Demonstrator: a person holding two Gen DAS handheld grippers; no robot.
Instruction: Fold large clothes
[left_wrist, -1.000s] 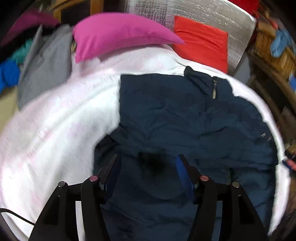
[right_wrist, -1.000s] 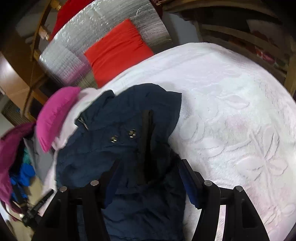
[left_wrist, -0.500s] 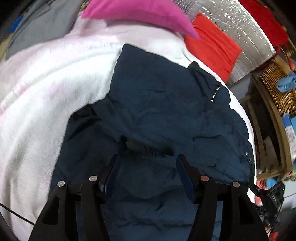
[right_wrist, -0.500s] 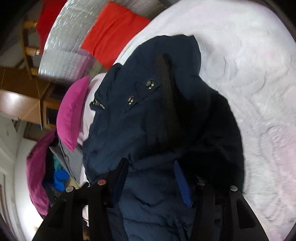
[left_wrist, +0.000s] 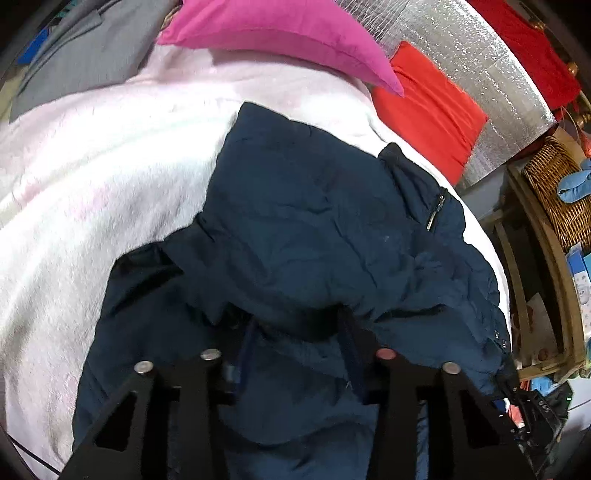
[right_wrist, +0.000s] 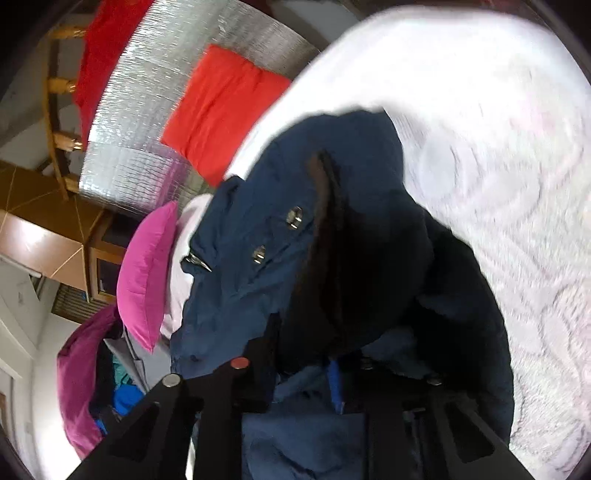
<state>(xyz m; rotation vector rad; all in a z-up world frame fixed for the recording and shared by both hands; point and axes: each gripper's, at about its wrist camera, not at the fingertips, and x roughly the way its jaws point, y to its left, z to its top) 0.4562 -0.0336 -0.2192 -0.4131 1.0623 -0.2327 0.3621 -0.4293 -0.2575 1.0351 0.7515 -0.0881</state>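
Each tool (left_wrist: 291, 336) black (blue pads (right_wrist: 334, 384), silver and reddish bolts)

Folds of the navy jacket (left_wrist: 314, 229) swallow the fingertips of my left gripper (left_wrist: 295, 339), so whether they pinch the cloth cannot be told. My right gripper (right_wrist: 306, 365) fares the same: its tips vanish into dark fabric, grip unclear. The jacket's lower hem runs off the bottom edge in both views. The white bedspread (right_wrist: 517, 184) blurs to the right. Items in the wicker basket (left_wrist: 554, 195) are cut by the frame's edge.
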